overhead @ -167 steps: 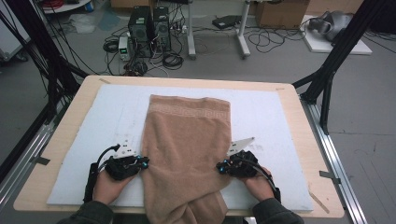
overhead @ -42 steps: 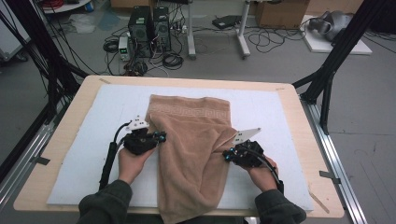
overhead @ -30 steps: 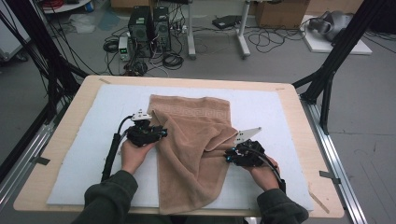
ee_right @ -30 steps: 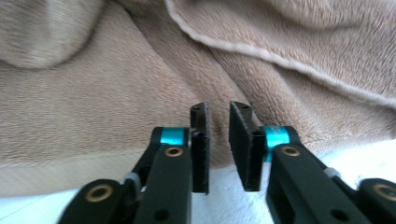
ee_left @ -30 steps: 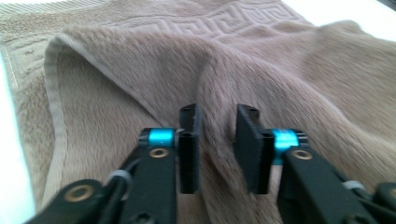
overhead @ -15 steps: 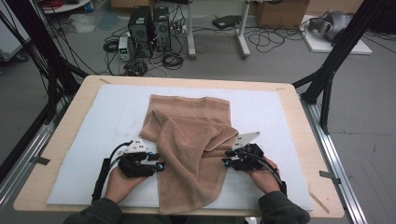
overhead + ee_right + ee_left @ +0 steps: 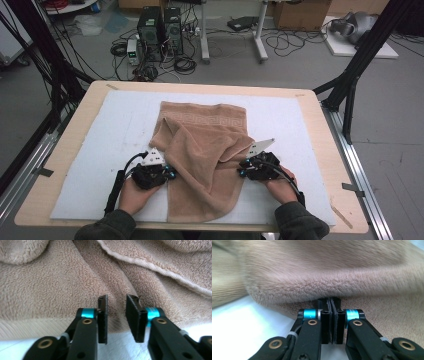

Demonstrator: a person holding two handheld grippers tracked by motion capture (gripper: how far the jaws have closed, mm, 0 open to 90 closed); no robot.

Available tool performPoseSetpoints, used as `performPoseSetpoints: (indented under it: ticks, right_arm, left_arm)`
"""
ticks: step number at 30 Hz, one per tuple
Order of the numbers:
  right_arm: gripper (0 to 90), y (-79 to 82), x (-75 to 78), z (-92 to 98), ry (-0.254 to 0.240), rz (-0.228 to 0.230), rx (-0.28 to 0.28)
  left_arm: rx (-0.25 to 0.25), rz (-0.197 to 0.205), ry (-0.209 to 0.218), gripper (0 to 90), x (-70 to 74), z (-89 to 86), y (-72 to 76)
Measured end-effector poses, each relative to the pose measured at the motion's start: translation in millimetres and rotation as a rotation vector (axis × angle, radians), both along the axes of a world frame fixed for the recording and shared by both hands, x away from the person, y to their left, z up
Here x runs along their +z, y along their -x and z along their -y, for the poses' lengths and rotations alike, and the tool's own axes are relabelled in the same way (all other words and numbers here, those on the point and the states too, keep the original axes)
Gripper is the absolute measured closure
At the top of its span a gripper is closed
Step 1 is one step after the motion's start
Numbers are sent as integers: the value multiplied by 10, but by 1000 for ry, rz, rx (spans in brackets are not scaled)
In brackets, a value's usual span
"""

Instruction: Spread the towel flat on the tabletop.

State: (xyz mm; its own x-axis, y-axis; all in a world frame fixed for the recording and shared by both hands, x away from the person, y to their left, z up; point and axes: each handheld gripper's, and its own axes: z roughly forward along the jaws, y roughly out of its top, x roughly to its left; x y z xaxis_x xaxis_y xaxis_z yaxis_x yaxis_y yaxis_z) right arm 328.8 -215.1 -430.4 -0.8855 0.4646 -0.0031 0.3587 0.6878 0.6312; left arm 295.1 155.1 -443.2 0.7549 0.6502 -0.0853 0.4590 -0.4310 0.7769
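At the towel's (image 7: 205,160) left edge the left gripper (image 7: 331,305) is seen with jaws together, nothing pinched. Mid-tabletop (image 7: 90,117) the towel lies rumpled. The right gripper's (image 7: 117,305) jaws, recently narrowed, stand apart; both edges should be pinched evenly before lifting.

rumpled tan terry towel (image 7: 207,150) on white padded mat (image 7: 90,145); left gripper (image 7: 152,172) and right gripper (image 7: 257,167) at its side edges.

Two computer towers (image 7: 160,27) and tangled cables (image 7: 187,62) on the floor.
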Motion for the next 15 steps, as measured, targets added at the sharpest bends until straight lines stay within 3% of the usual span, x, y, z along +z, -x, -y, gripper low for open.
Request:
performPoseSetpoints:
  ticks: [2,11,15]
  right_arm:
    - [842,20,16,2,10,-32,9]
    - [857,175,19,-62,2,-64,59]
    - [859,315,14,-125,-11,-79,102]
  left_arm:
    - [24,3,-1,876,8,-45,-42]
    - [114,30,-11,876,97,-289,-172]
    - [174,43,15,876,174,-429,-256]
